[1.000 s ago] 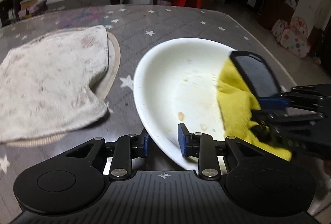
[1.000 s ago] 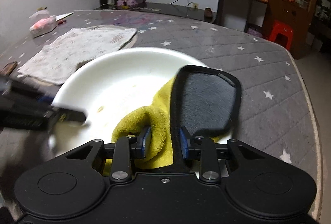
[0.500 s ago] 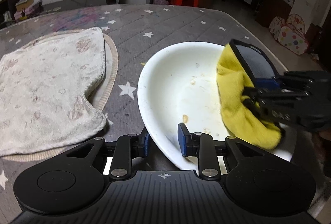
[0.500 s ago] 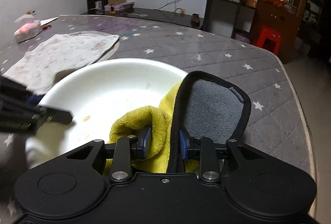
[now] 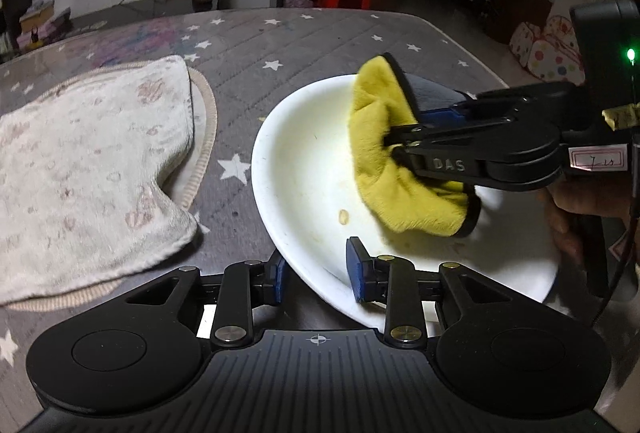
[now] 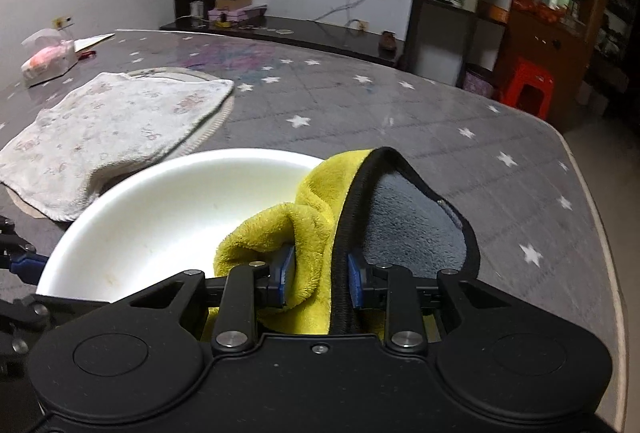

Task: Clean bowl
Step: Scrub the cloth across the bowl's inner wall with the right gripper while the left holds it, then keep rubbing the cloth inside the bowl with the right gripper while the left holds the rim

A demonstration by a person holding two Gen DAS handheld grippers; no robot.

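Left wrist view, left to right: beige patterned towel lies flat on the grey star-print desk, partly over a round beige-rimmed mat. Just right of it, white bowl, tilted, near rim raised.

Left gripper is clamped on the bowl's near rim: one blue pad outside the wall, the other inside, both touching it. Gap is only as wide as the rim.

Inside the bowl: a small brown food speck on the floor of the bowl, plus faint smears near it. Right of the speck, yellow microfiber cloth with grey backing and black edging is pressed against the bowl's inner right side.

Right gripper comes in from the right, closed tight on the bunched cloth. A hand holds its handle at far right, green LED lit above.

Right wrist view: towel at left, a pink-and-white packet at the far left desk edge. Bowl centre-near, left gripper only partly visible at the left edge. Right gripper pinches a fold of the cloth between its blue pads, yellow face toward the bowl, grey face to the right, cloth draped over the bowl's right rim.
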